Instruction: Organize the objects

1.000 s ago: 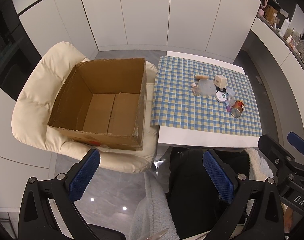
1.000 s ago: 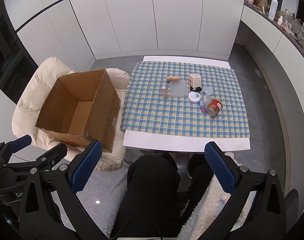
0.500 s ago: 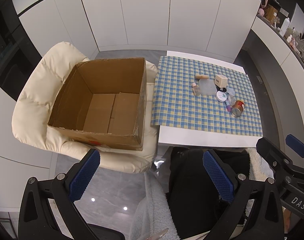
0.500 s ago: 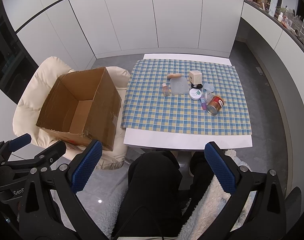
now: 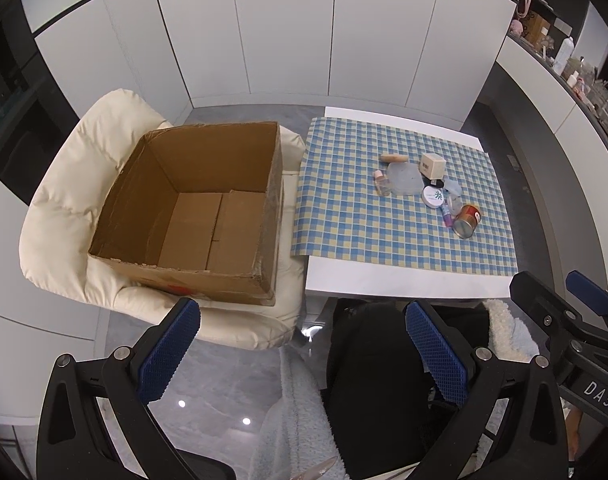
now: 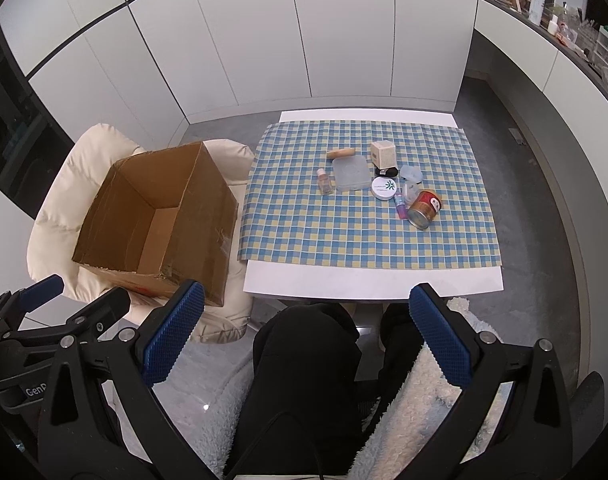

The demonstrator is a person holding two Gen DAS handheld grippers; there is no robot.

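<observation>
Between the blue ribbed pads of both tools nothing is held: the left gripper (image 5: 302, 354) and the right gripper (image 6: 307, 338) each have their jaws spread wide, hanging over the person's lap, well short of the tabletop (image 6: 367, 282).

Farther out, on the checked cloth (image 6: 323, 236), the things to sort lie in a loose cluster toward the right and far half. A tin can (image 6: 423, 210) lies on its side nearest the right gripper, touching or just beside a small purple tube (image 6: 401, 204). Next comes a round white jar (image 6: 385, 188), then a flat translucent case (image 6: 351, 174), a small clear bottle (image 6: 325, 182), a pale cube box (image 6: 383, 153) and a tan roll-shaped piece (image 6: 340, 153).

Off the tabletop's left edge an open cardboard box (image 5: 200, 208) sits on a cream armchair (image 5: 72, 200), with nothing showing inside it; it is the likely destination.

Judging by looks, the can is rigid and the heaviest, and on its side may roll, so gripping across its curved wall seems safest. The jar and cube should be light and stiff. The flat case offers only thin edges, and the bottle could be slippery.
</observation>
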